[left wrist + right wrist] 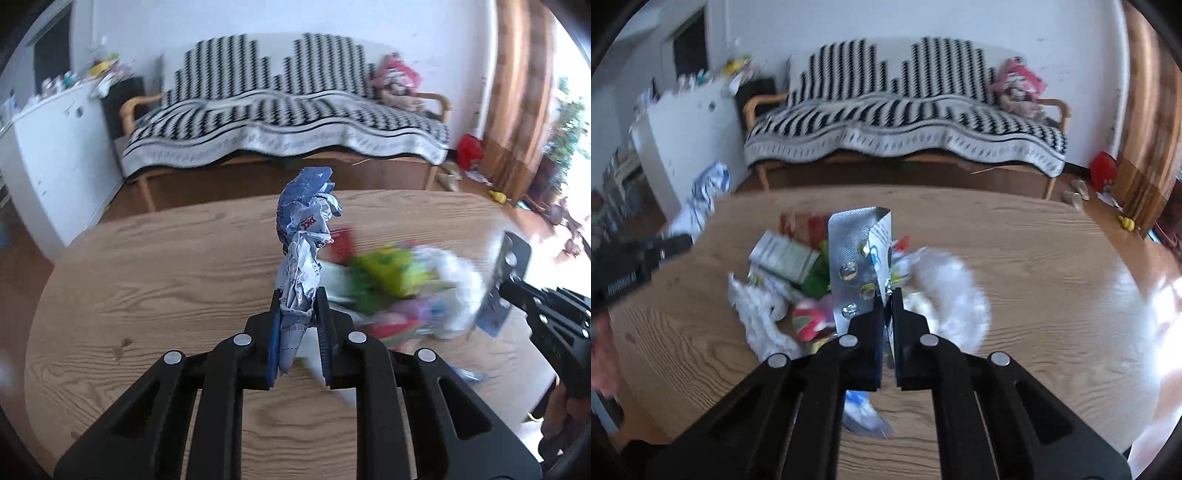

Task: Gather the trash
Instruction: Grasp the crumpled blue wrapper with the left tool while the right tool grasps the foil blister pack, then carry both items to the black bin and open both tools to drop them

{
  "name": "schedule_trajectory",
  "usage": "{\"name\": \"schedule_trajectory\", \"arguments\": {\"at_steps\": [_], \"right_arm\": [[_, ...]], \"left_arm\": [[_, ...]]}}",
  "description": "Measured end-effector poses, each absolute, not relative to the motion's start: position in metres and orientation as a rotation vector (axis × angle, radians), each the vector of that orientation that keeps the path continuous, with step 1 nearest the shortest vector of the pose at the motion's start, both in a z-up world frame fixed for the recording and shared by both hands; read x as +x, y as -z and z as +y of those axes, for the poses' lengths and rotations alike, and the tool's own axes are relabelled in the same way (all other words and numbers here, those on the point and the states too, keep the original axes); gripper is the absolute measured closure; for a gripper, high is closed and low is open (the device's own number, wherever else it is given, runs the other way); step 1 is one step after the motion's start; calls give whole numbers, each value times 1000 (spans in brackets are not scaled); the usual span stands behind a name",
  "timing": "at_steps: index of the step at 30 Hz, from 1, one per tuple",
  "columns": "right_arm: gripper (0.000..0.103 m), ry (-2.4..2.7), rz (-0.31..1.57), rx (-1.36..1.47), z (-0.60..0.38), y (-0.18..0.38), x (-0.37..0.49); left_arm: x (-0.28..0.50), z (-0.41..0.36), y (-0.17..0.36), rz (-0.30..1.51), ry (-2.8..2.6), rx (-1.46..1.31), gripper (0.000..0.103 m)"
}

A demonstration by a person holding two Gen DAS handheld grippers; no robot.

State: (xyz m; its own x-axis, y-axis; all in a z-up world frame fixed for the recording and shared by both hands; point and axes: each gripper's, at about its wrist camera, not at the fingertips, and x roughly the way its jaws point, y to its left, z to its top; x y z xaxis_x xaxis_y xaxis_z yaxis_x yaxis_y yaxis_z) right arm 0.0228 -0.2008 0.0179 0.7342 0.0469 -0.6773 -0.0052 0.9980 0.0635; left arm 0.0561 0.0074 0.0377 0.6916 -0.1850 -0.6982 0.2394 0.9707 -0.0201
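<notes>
My left tongs are clamped on a crumpled blue-and-white wrapper, which stands up out of the pads, clear of the desk. My right tongs are pinched tight on a silver pill sheet, gripped near its lower edge so that most of it sticks up ahead of the fingers; from the left camera I see the same sheet off to the right, held above the desktop. So two pieces are picked up, one in each hand, but neither has gone anywhere yet: I see no bin or bag in either view, so I cannot say where they are meant to be dropped. Most of the work is still ahead, I judge. On the desk, between and just beyond my two tongs, the main heap is untouched: a small grey-green carton, a crumpled white tissue near its lower left, a fluffy white wad to the right, something yellow-green in the middle, a red-and-pink scrap, and a red packet at the far side. A further bluish scrap lies under my right tongs. The heap is blurred, so finer pieces I cannot make out.
</notes>
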Motion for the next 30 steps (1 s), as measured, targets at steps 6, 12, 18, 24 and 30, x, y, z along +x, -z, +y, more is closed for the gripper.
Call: {"name": "schedule_trajectory", "arguments": {"at_steps": [6,12,18,24,30], "right_arm": [[98,140,730,157,-304,-30,-35],[98,395,751,283,-439,-10,-131],[98,611,782,427,-541,24,-224],[98,714,914,577,-618,92,-292],[98,697,1081,693,-647,155,-301]], "left_arm": [[13,-97,-54,742,427,116,86],[-40,-222,-48,744,660,171,86],[-98,-332,-17,804,900,201,86],[-142,-408,24,837,1057,267,86],[-153,-447,56,883,1117,320,86]]}}
